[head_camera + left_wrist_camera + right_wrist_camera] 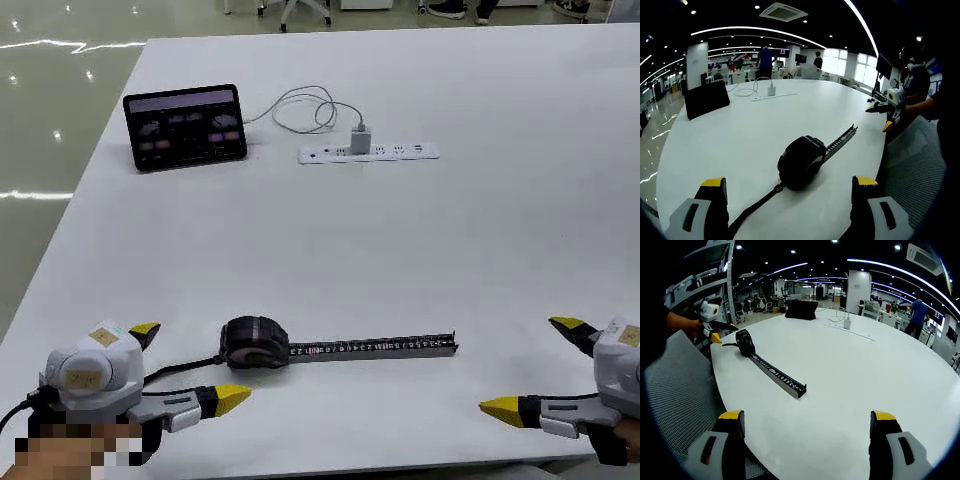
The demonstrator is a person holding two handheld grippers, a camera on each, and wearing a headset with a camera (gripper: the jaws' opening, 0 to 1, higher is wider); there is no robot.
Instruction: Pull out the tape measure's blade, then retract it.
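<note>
A black tape measure (pixel 254 342) (pixel 801 160) (pixel 744 340) lies near the table's front edge, its blade (pixel 372 347) (pixel 840 142) (pixel 777 373) drawn out flat to the right. A black wrist strap (pixel 180 368) (pixel 757 206) trails from the case toward my left gripper (pixel 188 364) (pixel 789 182), which stands open just left of the case, touching nothing. My right gripper (pixel 533 366) (pixel 807 416) is open too, well to the right of the blade's tip (pixel 453 343) (pixel 801 389), with nothing between its yellow-tipped jaws.
A dark tablet (pixel 186 126) stands propped at the back left. A white power strip (pixel 368 152) with a plugged charger and coiled cable (pixel 300 108) lies behind the middle. The white table (pixel 400 250) drops off at its front edge just below both grippers.
</note>
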